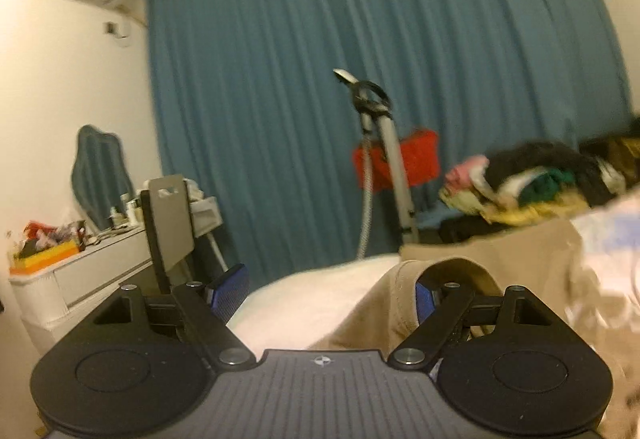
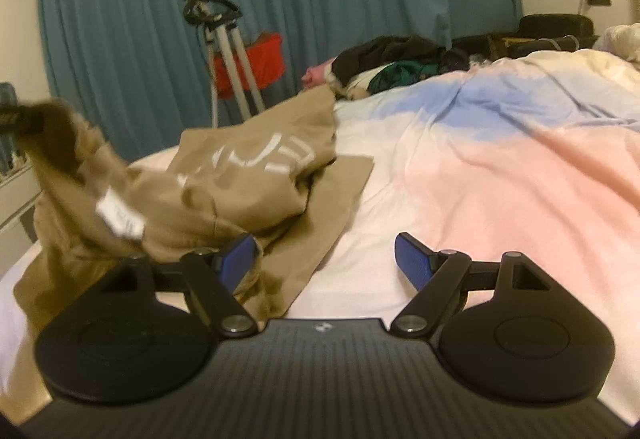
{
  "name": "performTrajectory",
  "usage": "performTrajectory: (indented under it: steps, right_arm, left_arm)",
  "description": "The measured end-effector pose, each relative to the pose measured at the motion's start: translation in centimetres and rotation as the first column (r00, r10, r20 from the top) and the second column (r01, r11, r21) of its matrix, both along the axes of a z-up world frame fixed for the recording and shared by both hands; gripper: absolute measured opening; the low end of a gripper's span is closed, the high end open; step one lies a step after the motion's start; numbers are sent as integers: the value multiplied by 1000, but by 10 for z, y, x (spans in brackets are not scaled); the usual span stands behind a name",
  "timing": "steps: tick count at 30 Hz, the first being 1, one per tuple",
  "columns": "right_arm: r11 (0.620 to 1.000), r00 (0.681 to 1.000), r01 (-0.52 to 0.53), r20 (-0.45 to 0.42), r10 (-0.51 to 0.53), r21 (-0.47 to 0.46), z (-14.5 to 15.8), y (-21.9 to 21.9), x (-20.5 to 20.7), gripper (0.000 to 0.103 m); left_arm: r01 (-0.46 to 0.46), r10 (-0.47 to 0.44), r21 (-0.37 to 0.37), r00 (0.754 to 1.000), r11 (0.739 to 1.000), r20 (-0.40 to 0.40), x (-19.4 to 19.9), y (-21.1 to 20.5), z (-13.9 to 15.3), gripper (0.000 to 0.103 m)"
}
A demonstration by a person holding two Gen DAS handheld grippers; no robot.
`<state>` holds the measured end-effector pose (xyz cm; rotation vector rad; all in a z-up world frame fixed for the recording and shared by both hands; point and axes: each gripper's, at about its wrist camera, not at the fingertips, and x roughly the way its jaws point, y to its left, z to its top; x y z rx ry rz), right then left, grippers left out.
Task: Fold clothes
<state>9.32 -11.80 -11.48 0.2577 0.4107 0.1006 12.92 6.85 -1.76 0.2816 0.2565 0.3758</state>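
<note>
A tan garment [image 2: 248, 175] with white lettering and a white label lies rumpled on the left part of the bed [image 2: 480, 175]. Its left end rises toward a dark blurred shape at the frame's edge. My right gripper [image 2: 326, 259] is open just above the sheet. Its left pad [image 2: 240, 259] touches the garment's near folds, and its right pad sits over bare sheet. In the left wrist view my left gripper [image 1: 326, 295] is open wide. A looped edge of the tan garment [image 1: 460, 279] drapes over its right pad [image 1: 424, 299]. Its left pad holds nothing.
A heap of mixed clothes [image 2: 392, 63] lies at the bed's far side. A garment steamer stand [image 1: 384, 159] with a red basket [image 1: 416, 155] stands before the teal curtain [image 1: 360, 39]. A white dresser [image 1: 80, 271] and grey chair [image 1: 172, 223] are at left.
</note>
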Motion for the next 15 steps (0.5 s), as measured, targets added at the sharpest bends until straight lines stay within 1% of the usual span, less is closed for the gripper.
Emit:
performTrajectory:
  steps: [2,3,4,9,15]
  right_arm:
    - [1000,1000,17,-7,-17,9,0,-4,1,79]
    - [1000,1000,25,-10,-25,14,0,-5,2,79]
    - [1000,1000,20,-13,-20,13,0,-5,2,79]
    - [1000,1000,-1,-25,1,11,-2,-1,2,79]
    - [1000,999,-27,-41,27,8,-4,2,3,79]
  left_arm:
    - [27,-23,51,997,998,-71,-7,-6,-5,85]
    - [49,-41,64,991,997,-124,-7,-8,-10,85]
    - [61,-47,80,986,995,-157,-4,-9,-16,85]
    - [84,-39,170,966,982,-254,21,-13,-47,85]
    - [122,-15,272,931,955,-365,50,-18,-84,86]
